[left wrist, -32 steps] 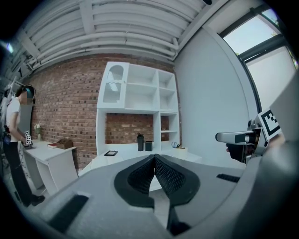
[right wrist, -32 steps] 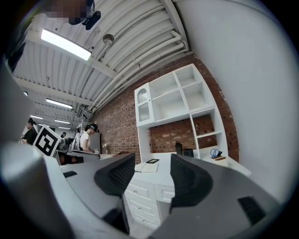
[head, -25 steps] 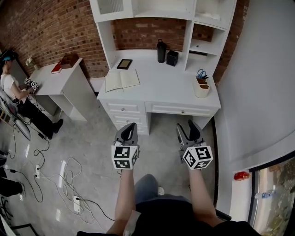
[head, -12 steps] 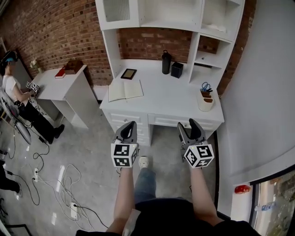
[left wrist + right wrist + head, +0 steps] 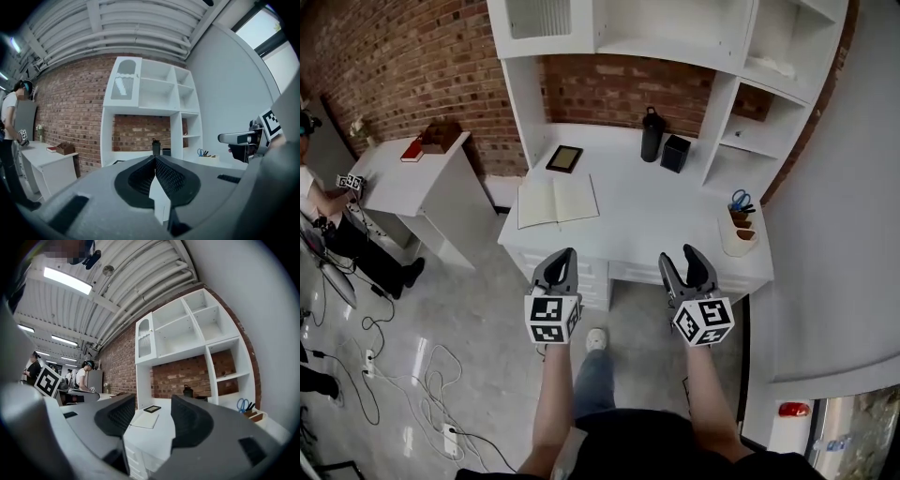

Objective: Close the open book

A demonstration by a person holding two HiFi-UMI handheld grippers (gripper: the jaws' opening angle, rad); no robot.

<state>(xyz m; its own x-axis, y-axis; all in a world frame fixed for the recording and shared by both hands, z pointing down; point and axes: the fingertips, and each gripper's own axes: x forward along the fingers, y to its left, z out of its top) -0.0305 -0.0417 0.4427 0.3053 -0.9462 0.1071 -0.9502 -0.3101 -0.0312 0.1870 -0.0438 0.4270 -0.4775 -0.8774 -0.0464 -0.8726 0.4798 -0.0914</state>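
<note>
**Head view.** Open book lies flat, pages up, on left part of white desk, close to front edge. Dark-framed tablet sits just behind it. Black bottle and black box stand side by side at rear of desk. Pen holder w/ scissors is at right edge. Both the left gripper and right gripper are held in front of desk, well apart from book, touching nothing.

**Left gripper view.** Jaws pressed together, nothing between.

**Right gripper view.** Jaws spread, empty; book and tablet show through the gap.

**Surroundings.** Side table w/ red book stands at left, w/ a person beside it.
</note>
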